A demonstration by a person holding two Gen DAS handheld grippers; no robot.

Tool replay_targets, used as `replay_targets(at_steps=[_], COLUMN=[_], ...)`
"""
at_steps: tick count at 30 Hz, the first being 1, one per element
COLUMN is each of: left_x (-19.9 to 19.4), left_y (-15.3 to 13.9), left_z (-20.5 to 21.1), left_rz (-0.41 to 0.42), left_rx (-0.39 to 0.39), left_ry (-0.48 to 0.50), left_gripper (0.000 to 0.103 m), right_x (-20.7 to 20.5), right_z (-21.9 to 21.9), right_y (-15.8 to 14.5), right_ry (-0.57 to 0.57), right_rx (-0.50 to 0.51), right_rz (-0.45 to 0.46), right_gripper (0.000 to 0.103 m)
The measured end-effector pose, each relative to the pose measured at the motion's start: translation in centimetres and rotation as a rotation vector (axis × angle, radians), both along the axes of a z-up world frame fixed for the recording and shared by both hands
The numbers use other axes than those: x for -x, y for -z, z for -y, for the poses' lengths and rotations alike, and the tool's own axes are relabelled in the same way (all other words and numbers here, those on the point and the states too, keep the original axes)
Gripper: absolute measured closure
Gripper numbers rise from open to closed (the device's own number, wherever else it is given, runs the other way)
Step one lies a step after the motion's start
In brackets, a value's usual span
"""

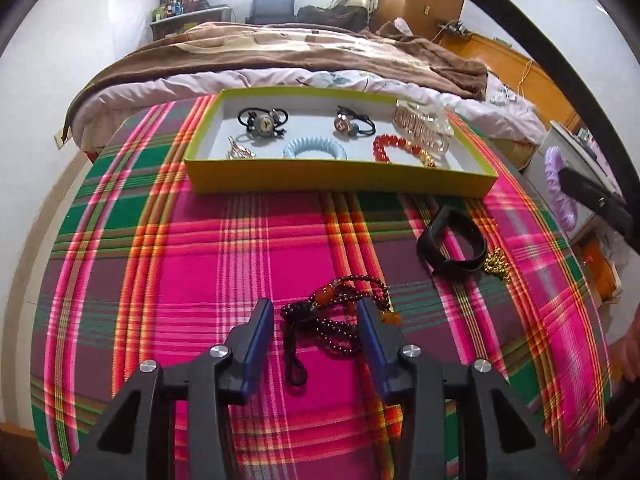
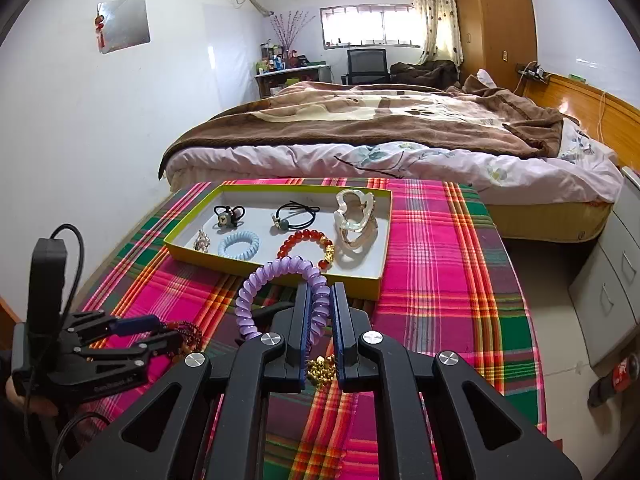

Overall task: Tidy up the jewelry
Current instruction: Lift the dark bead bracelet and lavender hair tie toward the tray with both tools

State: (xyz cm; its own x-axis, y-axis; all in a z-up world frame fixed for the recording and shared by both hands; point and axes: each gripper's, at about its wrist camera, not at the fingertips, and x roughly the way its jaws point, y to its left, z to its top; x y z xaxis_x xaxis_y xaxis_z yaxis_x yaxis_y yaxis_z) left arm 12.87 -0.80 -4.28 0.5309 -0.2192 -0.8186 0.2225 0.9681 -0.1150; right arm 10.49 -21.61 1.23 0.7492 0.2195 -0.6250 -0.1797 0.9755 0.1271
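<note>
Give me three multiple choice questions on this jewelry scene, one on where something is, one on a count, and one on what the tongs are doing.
1. Where does the black wristband lie?
A. inside the tray
B. on the plaid cloth, outside the tray
C. on the bed

2. How many spiral hair ties lie inside the tray?
A. one
B. two
C. three

3. What do the right tongs hold?
A. nothing
B. the red bead bracelet
C. the purple spiral hair tie

Answers:
1 B, it rests on the plaid cloth in front of the tray.
2 A, only the light blue spiral hair tie is inside.
3 C, the purple spiral hair tie is pinched between the pads.
</note>
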Motion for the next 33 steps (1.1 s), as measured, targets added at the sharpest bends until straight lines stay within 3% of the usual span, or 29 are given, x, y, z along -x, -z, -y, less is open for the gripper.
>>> replay_targets(at_steps=[3,6,10,18,33], left_x=[-0.2,-0.1,0.2,0.3,-2.4], left_y=[0.1,0.2,0.1,-0.8,-7.1], left_z=[0.3,0.8,0.9,0.6,0.5], left_rz=[0.005,0.017,0.021,0.043,0.159], left_rx=[-0.012,-0.073,-0.079,-0.065,-0.018], left_ry=[-0.007,-0.011,-0.008,-0.018,-0.005], left_gripper=[0.061,0.076,0.084,0.086,0.086], right_x=[0.0,0.1,0.2,0.1,-2.7], right_z=[0.0,-0.1,-0.1,-0.1,-0.5], right_y=[-0.1,-0.1,-0.1,-0.3,-2.6], right_ry=[0.001,-0.001,0.0,0.001,0.005], right_rx=[-0.001,0.003,0.001,0.0,-0.007], right_rz=[0.003,0.005,0.006,0.009,0.024], right_gripper=[0.093,0.093,0.093,0.093,0.093])
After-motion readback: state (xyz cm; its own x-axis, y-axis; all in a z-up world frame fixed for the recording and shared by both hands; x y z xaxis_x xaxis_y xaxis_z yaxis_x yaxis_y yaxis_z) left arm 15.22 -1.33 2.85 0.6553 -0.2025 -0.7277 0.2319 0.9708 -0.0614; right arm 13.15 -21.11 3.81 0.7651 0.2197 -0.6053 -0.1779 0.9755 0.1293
